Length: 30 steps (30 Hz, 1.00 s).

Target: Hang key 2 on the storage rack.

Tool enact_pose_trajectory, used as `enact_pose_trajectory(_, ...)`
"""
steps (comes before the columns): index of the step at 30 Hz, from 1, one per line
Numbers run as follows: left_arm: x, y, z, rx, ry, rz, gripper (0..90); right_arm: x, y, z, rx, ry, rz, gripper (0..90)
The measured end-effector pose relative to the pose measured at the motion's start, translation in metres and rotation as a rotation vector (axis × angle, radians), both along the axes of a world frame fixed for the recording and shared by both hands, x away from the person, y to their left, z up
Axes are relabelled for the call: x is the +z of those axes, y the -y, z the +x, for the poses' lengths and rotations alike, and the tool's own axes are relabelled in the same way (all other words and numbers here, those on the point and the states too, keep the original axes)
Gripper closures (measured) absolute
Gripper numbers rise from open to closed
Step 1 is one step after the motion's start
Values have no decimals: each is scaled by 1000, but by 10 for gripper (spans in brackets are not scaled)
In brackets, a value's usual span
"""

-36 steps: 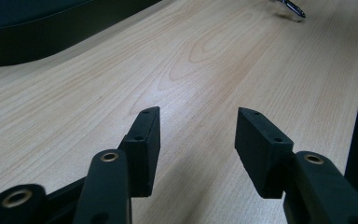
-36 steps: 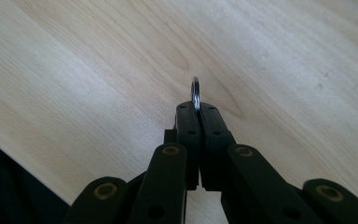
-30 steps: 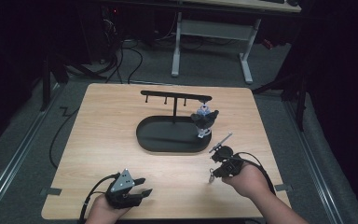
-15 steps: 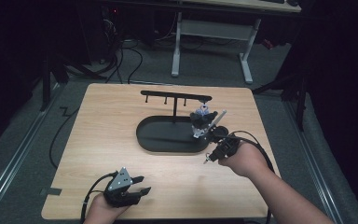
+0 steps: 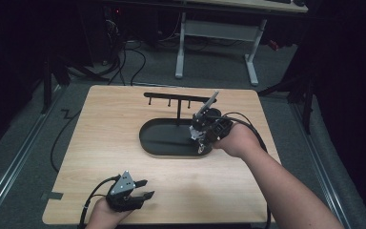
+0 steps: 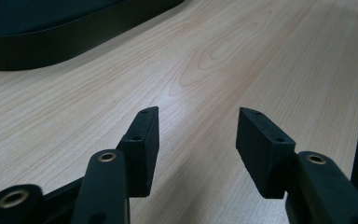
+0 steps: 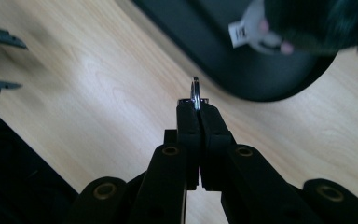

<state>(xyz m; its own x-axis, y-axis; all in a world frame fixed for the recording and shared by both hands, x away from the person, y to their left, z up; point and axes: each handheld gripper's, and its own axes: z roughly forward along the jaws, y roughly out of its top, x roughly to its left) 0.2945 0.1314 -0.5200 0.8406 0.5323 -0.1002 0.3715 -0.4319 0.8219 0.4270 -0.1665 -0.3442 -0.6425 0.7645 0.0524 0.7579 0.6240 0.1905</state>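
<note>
Since a second ago the right gripper (image 5: 201, 132) has risen from the counter's (image 5: 100, 143) near right part to the right end of the black oval tray (image 5: 162, 138), its jaws clenched on a small metal ring (image 7: 195, 93). A plush toy (image 7: 261, 32) lies in the tray just beyond, beside the hook stand (image 5: 171, 98). Well apart, the left gripper (image 5: 140, 188) rests near the front edge, jaws released.

Plush toy (image 7: 279, 28): blurred, cut off by the top edge in the right gripper view.
Metal ring (image 7: 195, 93): edge-on in the right gripper (image 7: 196, 106); shape unclear.
Tray (image 6: 51, 37): cropped.
</note>
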Motion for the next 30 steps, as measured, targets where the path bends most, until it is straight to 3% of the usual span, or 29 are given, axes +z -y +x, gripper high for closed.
enact_pose_trajectory(6,-1,-2,-3,4,6,12,498,10,-8,22,9,27,1,891)
enact_pose_trajectory(7,0,-2,-3,7,4,6,498,12,-9,25,-14,21,3,891)
enact_pose_trajectory(11,0,-2,-4,3,9,15,498,11,-13,40,-5,14,-1,891)
enact_pose_trajectory(30,-1,-3,-3,7,3,9,498,33,-23,73,-40,30,24,891)
